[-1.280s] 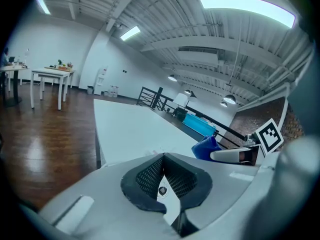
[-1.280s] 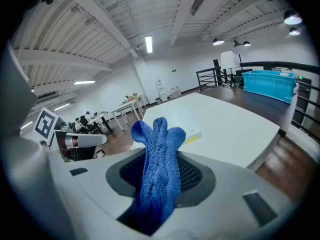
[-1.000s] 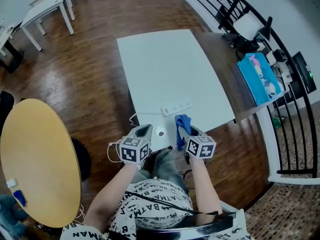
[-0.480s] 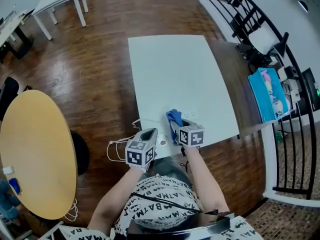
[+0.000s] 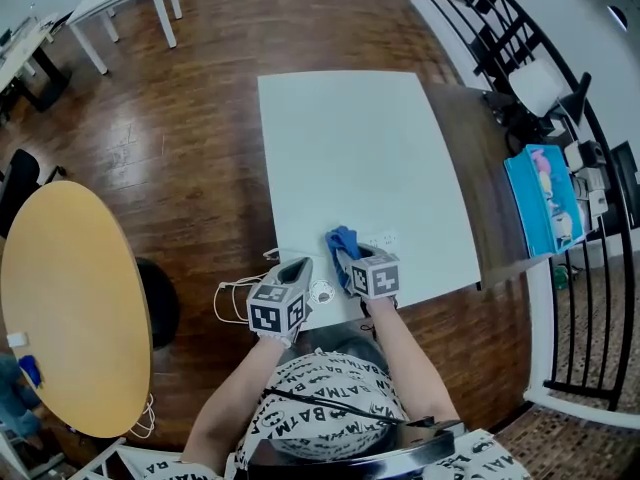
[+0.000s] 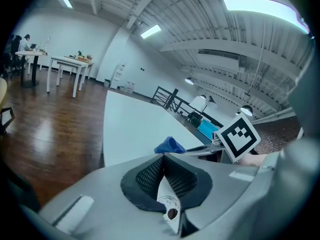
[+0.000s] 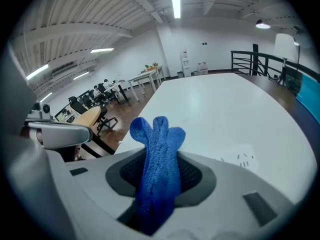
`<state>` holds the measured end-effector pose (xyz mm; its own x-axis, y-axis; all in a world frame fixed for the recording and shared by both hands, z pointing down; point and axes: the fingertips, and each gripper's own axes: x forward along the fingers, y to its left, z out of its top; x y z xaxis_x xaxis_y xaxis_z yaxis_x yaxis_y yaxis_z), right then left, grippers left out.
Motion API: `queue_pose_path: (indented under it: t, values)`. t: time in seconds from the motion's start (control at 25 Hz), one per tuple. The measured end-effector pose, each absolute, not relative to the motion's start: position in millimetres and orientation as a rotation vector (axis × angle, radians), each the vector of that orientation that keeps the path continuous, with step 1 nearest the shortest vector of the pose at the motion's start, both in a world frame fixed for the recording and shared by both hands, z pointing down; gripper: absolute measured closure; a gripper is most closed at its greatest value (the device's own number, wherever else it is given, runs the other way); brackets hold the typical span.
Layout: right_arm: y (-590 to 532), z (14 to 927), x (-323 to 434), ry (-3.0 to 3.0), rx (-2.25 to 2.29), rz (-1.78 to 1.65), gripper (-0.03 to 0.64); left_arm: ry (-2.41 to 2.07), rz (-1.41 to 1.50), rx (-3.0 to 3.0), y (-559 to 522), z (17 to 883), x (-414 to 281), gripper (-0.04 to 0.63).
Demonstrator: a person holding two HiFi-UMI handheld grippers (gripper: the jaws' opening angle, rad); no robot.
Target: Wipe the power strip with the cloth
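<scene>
Leftward along the power strip the right tool has shifted since a second ago, clenched on the blue cloth, which now covers the strip's left part near the front edge of the white worktop. Only the right gripper view shows the cloth bunched upright between the jaws, with faint socket slots beside it. The left tool is pinched on a thin white piece – a grip its own view shows, the head view does not
</scene>
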<state>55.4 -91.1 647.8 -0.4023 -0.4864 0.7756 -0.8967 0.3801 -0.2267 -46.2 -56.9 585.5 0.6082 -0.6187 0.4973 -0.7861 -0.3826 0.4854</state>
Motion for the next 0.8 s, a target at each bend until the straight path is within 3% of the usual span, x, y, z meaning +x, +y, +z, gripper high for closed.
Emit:
queue_pose_path:
  t: [0.8]
  values:
    - [-128, 645, 223, -1.861, 1.397, 0.808, 0.465, -1.049, 0.360, 2.130, -80, 603, -9, 0.595]
